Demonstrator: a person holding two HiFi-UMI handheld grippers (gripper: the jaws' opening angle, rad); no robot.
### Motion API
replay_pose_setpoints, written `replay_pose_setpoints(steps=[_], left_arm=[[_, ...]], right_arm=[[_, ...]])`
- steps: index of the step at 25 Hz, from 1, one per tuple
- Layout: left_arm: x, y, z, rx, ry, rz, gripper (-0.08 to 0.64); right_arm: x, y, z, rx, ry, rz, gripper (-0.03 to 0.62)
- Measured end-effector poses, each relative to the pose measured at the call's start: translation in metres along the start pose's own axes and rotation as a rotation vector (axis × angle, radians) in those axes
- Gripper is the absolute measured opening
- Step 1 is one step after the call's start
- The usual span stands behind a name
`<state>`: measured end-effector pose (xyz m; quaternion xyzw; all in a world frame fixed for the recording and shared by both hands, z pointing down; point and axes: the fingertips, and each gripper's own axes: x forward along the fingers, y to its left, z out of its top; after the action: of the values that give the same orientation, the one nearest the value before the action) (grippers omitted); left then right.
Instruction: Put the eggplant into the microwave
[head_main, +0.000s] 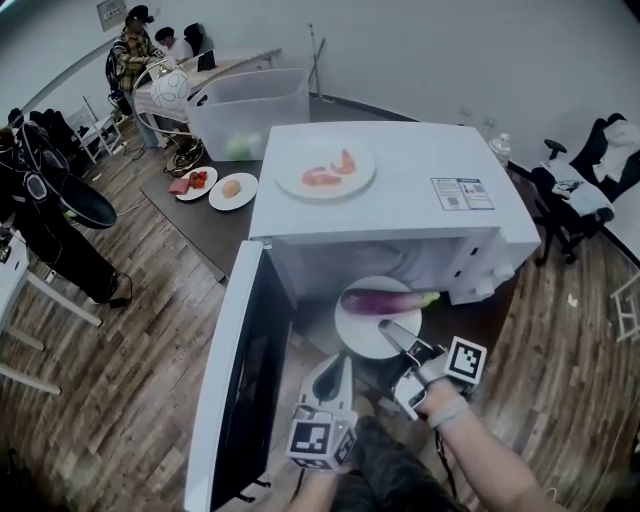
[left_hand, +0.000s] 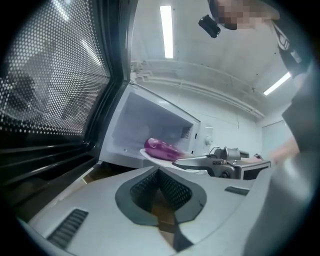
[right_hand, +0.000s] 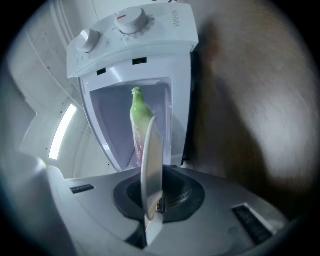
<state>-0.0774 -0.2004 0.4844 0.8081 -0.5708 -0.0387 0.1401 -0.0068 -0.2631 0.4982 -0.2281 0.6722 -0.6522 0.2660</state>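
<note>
A purple eggplant (head_main: 385, 300) with a green stem lies on a white plate (head_main: 362, 338) at the mouth of the open white microwave (head_main: 400, 200). My right gripper (head_main: 396, 336) is shut on the plate's near rim and holds it level in front of the cavity. In the right gripper view the plate (right_hand: 152, 160) runs edge-on between the jaws, with the eggplant (right_hand: 139, 116) beyond it. The left gripper (head_main: 334, 378) hangs lower left of the plate, shut and holding nothing. From the left gripper view the eggplant (left_hand: 161, 149) and the plate (left_hand: 150, 156) sit at the cavity's sill.
The microwave door (head_main: 235, 380) stands swung open at the left, close to the left gripper. A plate of food (head_main: 325, 168) rests on the microwave's top. Behind it are two small plates (head_main: 233, 190), a clear bin (head_main: 250, 110) and people at a desk (head_main: 150, 50).
</note>
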Motion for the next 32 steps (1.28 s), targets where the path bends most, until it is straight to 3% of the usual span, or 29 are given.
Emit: replay_pose_setpoints(steps=[10,32], left_arm=[[0.025,-0.020,-0.007,0.106,0.036,-0.094,0.005],[0.061,-0.025,-0.002,0.173,0.085,-0.157,0.003]], right_arm=[[0.027,0.000,0.014,-0.023,0.013,-0.016,0.009],[0.059,-0.004,0.031,0.010,0.056,-0.007,0.012]])
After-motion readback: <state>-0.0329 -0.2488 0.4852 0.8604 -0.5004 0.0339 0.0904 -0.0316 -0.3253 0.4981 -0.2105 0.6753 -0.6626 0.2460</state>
